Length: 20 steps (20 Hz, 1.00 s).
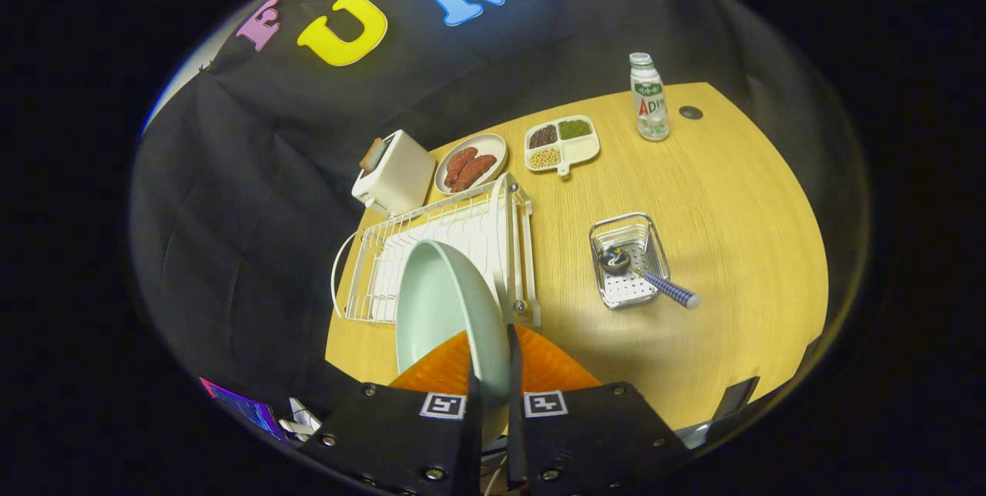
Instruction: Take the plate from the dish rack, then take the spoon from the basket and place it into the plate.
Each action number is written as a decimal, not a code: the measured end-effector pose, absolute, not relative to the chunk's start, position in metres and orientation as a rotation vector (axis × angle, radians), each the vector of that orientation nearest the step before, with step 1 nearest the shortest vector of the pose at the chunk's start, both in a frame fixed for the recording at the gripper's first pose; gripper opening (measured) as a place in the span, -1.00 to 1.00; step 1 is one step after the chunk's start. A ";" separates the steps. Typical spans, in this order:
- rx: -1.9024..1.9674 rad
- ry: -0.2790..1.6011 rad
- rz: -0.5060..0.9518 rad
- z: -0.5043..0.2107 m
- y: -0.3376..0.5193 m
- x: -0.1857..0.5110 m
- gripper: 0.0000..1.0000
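In the gripper view, the first step of the task appears to be in hand: the plate [451, 303] is gripped on edge by the gripper [493, 373], whose two orange fingers [431, 373] are closed on its rim from either side, the rim running down into the narrow gap between them. The plate is held upright and tilted, in front of the white wire rack [431, 249], so that its lower part is overlapped with the rack's near end; whether it has been lifted fully clear of the wires cannot be told. The next move is judged to call for the plate to be carried away from the rack and laid flat on a bare part of the wooden table [693, 342], with care that the rim is not knocked against the rack's side frame just beside it. The spoon step is not yet begun: the spoon [647, 276] is lying in the small metal basket [628, 261], well to the right of the rack, with its dark bowl inside and its blue checked handle sticking out over the near rim. The plate is seen as pale green, round, smooth and shallow, with a raised rim and a glossy, clean face. Beyond the rack, a toaster [393, 172], a dish of sausages [470, 165], a divided tray [561, 143] and a bottle [648, 99] are stood near the table's far edge.
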State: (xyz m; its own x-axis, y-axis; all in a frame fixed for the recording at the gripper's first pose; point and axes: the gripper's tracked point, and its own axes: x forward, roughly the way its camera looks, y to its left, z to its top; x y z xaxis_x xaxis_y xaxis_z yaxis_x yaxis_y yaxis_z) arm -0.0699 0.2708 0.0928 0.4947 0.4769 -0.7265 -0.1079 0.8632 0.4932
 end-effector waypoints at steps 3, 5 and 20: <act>0.440 1.068 0.393 0.058 0.270 -0.094 -0.74; 0.458 1.104 0.381 0.040 0.267 -0.106 -0.73; 0.608 1.178 0.413 -0.053 0.260 -0.110 -0.72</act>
